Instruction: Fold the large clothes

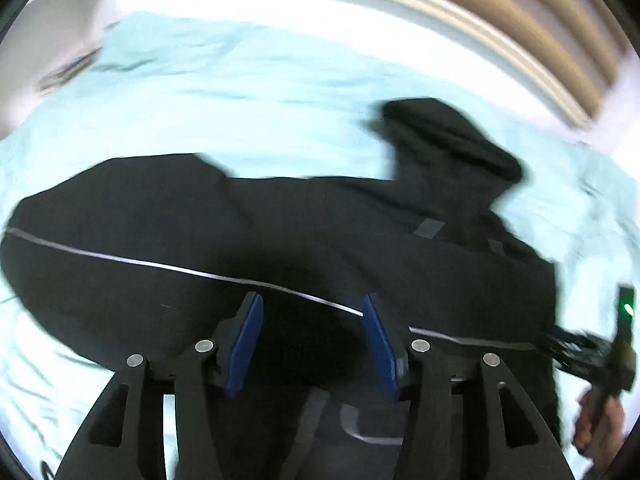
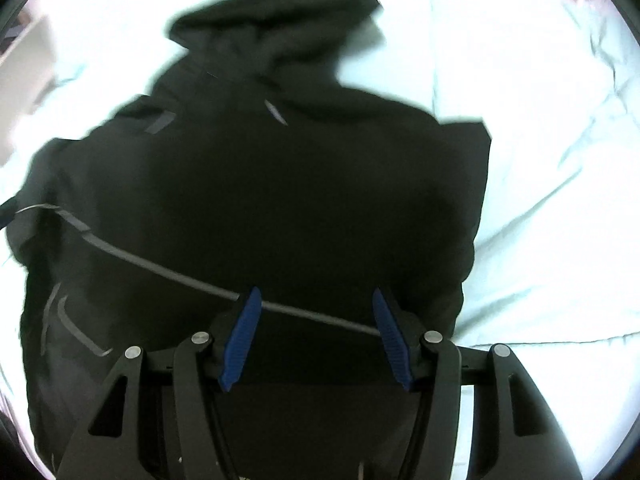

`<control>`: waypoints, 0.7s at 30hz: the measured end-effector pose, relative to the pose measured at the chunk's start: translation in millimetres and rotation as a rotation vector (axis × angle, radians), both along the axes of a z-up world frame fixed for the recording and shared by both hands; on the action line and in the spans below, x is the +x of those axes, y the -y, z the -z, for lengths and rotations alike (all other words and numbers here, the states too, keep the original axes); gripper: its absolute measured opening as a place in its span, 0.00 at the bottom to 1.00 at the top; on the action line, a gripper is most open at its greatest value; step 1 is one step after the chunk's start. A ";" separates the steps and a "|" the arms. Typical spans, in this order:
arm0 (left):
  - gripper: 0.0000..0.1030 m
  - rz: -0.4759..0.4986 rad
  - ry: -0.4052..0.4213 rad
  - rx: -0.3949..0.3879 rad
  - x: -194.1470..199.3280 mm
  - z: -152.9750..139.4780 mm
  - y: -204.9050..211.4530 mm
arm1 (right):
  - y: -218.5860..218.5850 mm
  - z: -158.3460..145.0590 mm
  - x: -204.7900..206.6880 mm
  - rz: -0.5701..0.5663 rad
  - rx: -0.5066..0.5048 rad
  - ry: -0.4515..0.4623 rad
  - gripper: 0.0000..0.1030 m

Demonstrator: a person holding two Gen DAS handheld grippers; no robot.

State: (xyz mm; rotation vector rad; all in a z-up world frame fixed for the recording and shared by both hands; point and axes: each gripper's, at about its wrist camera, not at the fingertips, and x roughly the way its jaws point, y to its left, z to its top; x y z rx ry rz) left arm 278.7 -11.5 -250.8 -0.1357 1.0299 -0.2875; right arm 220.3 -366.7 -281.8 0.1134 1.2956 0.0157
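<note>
We see a black jacket [image 1: 280, 240] lying spread on a pale blue bedsheet [image 1: 240, 92], its hood [image 1: 448, 140] reaching toward the far side of the bed. A thin pale stripe [image 1: 160, 266] runs across the dark cloth, and small grey tabs sit near the collar. In the right wrist view the same jacket [image 2: 280, 184] fills most of the picture, with the hood [image 2: 280, 12] at the top and the sheet [image 2: 540, 160] bright to the right of it.

Our left gripper [image 1: 312, 328] points down over the lower part of the jacket. Its blue pads [image 1: 246, 344] stand apart, and no cloth is pinched between them; the dark fabric lies below the gap. Our right gripper [image 2: 318, 328] also points down at the jacket, near its right edge, with its blue pads [image 2: 240, 336] apart and nothing clamped; the pale stripe [image 2: 160, 268] passes behind the gap.

At the right edge of the left wrist view we make out a hand [image 1: 600, 424] holding a dark device with a small green light [image 1: 627, 307], beside the jacket's edge. Both views are somewhat blurred.
</note>
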 end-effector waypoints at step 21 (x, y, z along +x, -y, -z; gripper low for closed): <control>0.51 0.023 -0.087 -0.058 -69.0 -16.1 22.1 | -24.3 -46.9 -85.3 0.003 0.088 -0.072 0.60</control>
